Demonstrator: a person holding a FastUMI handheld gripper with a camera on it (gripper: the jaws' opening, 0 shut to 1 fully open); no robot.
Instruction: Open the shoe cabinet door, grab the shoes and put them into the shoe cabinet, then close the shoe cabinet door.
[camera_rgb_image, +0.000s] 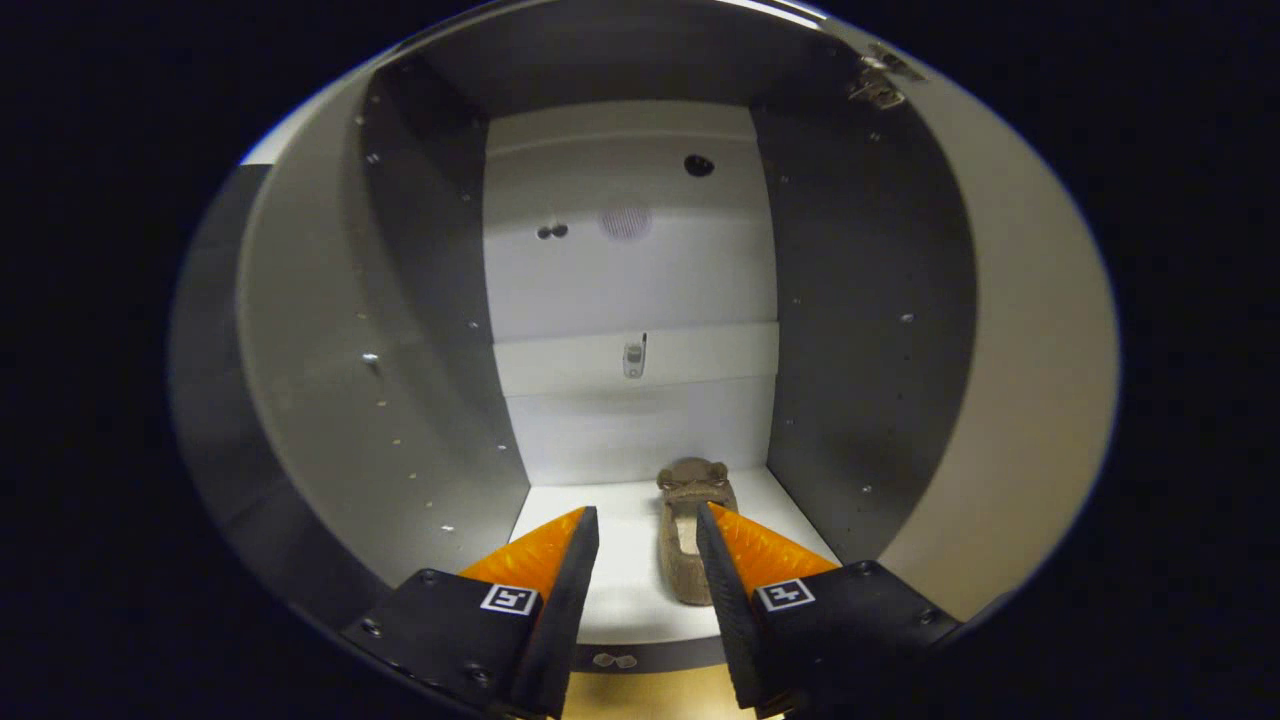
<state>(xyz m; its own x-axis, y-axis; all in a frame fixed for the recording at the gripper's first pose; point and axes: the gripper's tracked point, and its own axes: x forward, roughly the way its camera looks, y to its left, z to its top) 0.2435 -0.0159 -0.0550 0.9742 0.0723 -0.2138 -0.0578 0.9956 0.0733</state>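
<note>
Gripper view looks straight into the open shoe cabinet (640, 290), whose pale back wall and dark side panels surround a white bottom shelf (625, 600). One brown shoe (688, 535) lies on that shelf, heel toward the camera and its toe, shaped like a small animal face, pointing at the back wall. The gripper (647, 522) hangs at the cabinet's front edge with its fingers spread apart and nothing between them; the shoe sits just ahead, close beside the right finger, which overlaps the shoe's right edge in the picture, so I cannot tell if they touch. A horizontal rail (636, 358) crosses the back wall halfway up, with a small metal fitting at its middle. A hinge (878, 88) shows at the upper right of the cabinet opening.
</note>
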